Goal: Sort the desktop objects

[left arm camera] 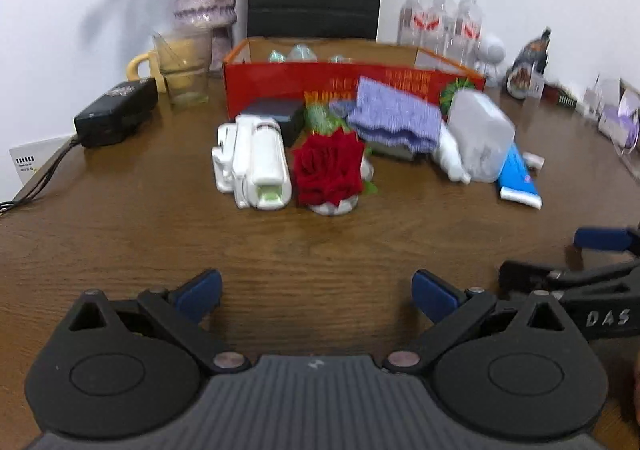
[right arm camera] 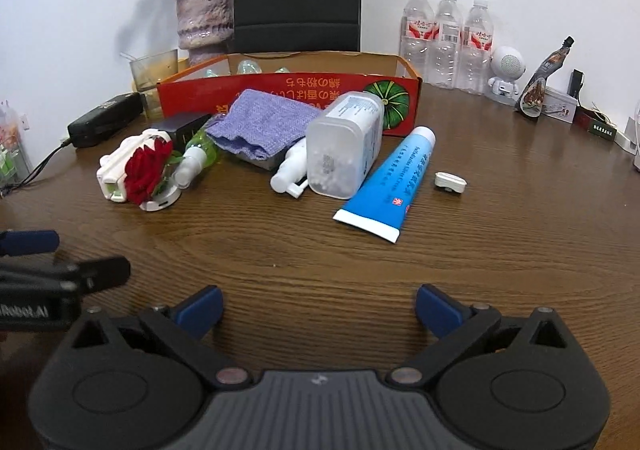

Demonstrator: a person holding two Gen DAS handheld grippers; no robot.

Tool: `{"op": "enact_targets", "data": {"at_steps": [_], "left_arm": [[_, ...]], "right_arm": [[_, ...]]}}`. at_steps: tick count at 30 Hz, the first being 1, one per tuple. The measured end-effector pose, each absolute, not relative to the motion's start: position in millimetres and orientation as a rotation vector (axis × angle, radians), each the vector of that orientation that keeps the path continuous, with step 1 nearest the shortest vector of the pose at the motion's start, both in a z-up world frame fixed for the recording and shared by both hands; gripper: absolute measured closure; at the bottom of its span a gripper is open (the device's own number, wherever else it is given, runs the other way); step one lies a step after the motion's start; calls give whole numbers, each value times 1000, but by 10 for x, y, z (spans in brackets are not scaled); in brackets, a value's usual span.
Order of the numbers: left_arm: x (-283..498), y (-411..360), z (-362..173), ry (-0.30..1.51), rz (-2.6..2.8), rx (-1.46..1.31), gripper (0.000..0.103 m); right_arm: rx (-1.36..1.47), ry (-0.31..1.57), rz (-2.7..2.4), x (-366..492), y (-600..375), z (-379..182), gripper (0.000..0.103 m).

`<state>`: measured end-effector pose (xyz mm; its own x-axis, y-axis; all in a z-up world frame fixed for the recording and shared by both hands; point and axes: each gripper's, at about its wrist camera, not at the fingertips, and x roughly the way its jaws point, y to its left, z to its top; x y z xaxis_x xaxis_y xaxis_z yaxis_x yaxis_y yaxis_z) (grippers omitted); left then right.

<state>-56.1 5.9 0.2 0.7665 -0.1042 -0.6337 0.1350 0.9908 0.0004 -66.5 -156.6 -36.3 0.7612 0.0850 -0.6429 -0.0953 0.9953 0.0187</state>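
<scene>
On the table (right arm camera: 320, 262), both grippers' jaws spread, empty. Risk: blue tube (right arm camera: 386, 185) touches the jar (right arm camera: 346, 145), so grabbing either w/o care could knock its neighbour.

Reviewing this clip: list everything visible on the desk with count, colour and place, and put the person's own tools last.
box: 1, red-orange, open, desk rear centre
cloth: 1, purple, in front of box
plastic jar: 1, translucent, lying right of cloth
tube: 1, blue and white, lying right of jar
white spray bottle: 1, lying left of jar
green spray bottle: 1, lying beside rose
rose: 1, red, on white base, left of pile
white gadget: 1, left of rose
small cap: 1, white, right of tube
water bottles: 3, clear, rear right
vase: 1, purple, rear left
left tool: 1, black with blue pads, open
right tool: 1, same, open
</scene>
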Motion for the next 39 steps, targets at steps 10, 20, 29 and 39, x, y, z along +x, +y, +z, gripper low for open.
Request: {"op": "enact_targets", "data": {"at_steps": [10, 20, 29, 39], "left_arm": [[-559, 27, -12, 692, -129, 64, 0], [-559, 23, -12, 693, -130, 62, 0], [-555, 24, -11, 693, -131, 60, 0], [-555, 41, -5, 688, -137, 51, 0]], "right_arm": [[-21, 699, 103, -684, -1568, -360, 0], [-20, 699, 104, -680, -1571, -359, 0], [-20, 699, 103, -677, -1570, -360, 0], [-16, 698, 101, -671, -1598, -361, 0]]}}
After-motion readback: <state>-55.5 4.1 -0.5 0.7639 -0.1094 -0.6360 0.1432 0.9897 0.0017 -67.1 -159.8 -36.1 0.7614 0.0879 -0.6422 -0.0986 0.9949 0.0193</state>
